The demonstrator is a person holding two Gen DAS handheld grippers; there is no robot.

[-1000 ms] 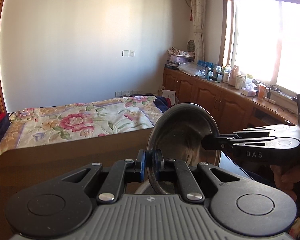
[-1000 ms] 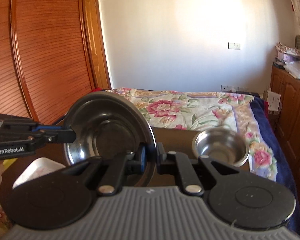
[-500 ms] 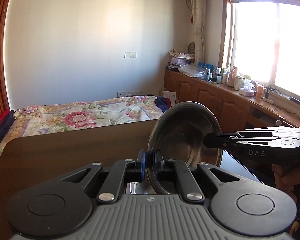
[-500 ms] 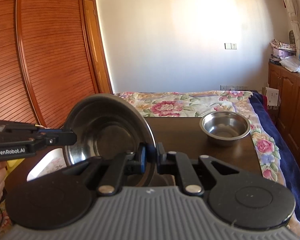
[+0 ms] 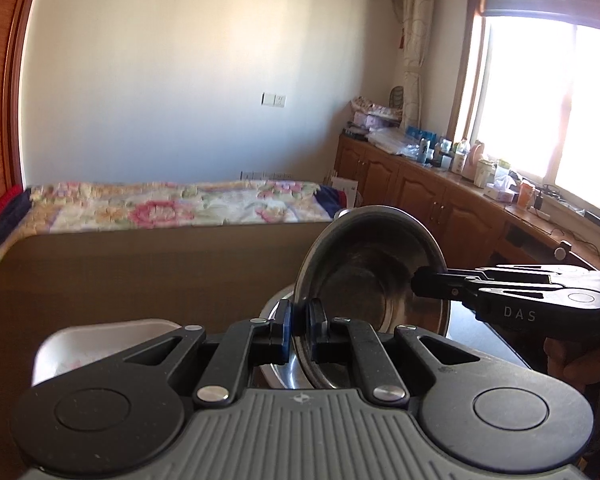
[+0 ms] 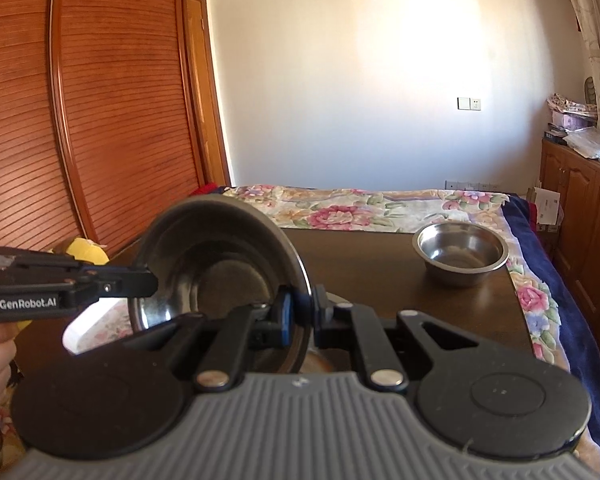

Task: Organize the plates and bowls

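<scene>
Steel bowl (image 5: 370,280) is tipped on edge, held above the surface (image 6: 380,272): left tool (image 5: 298,326) and right tool (image 6: 302,312) both clamped on opposite rim points. Another dish's rim (image 5: 276,300) sits directly under it, so I'd judge the move is straight down. Spare bowl (image 6: 462,250) is far right, nearer my right hand.

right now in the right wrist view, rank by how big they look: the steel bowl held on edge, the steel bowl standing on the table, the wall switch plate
1. held steel bowl, largest, though nearness to the camera inflates it
2. standing steel bowl, farther off, so true size against the first is unsure
3. wall switch plate, smallest, on the far wall
</scene>
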